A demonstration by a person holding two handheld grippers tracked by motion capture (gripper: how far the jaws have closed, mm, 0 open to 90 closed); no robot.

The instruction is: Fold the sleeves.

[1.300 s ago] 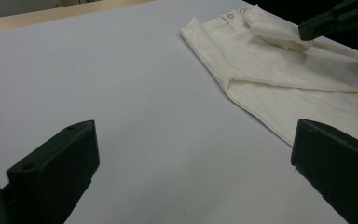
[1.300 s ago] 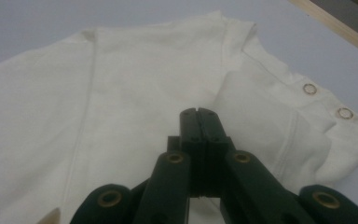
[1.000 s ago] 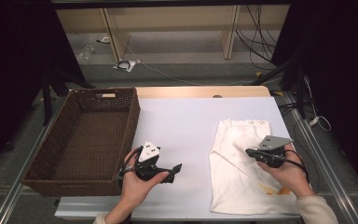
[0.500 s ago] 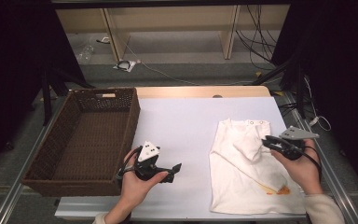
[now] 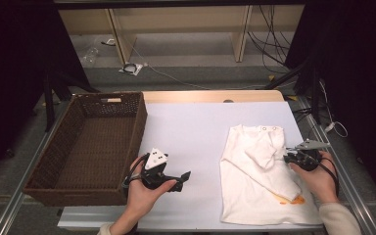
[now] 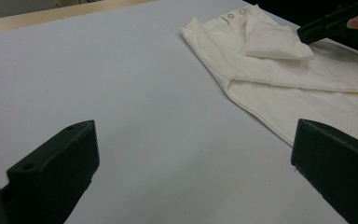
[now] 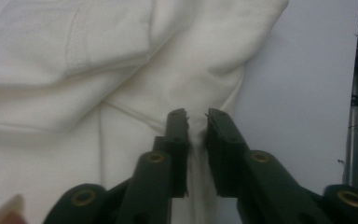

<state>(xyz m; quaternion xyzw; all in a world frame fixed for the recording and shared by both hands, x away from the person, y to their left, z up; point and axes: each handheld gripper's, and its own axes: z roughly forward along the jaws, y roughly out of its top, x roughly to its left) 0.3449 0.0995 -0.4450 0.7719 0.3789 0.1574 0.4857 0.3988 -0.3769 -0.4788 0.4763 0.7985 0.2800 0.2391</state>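
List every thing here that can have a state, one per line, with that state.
white garment: lying flat on the table, one sleeve folded over its front, orange stain near the hem.
wicker basket: upright, nothing inside.
left gripper: jaws wide apart, holding nothing, over bare table.
right gripper: jaws closed on a pinch of the white garment at its edge.
table: covered by a white sheet.

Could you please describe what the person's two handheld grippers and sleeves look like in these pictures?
Both the left gripper and the right gripper are black, with two blocky black jaws and brass-coloured pivot rivets. Each carries a grey three-cornered plate on top and trails a black cable. A cream sleeve covers the person's right wrist.
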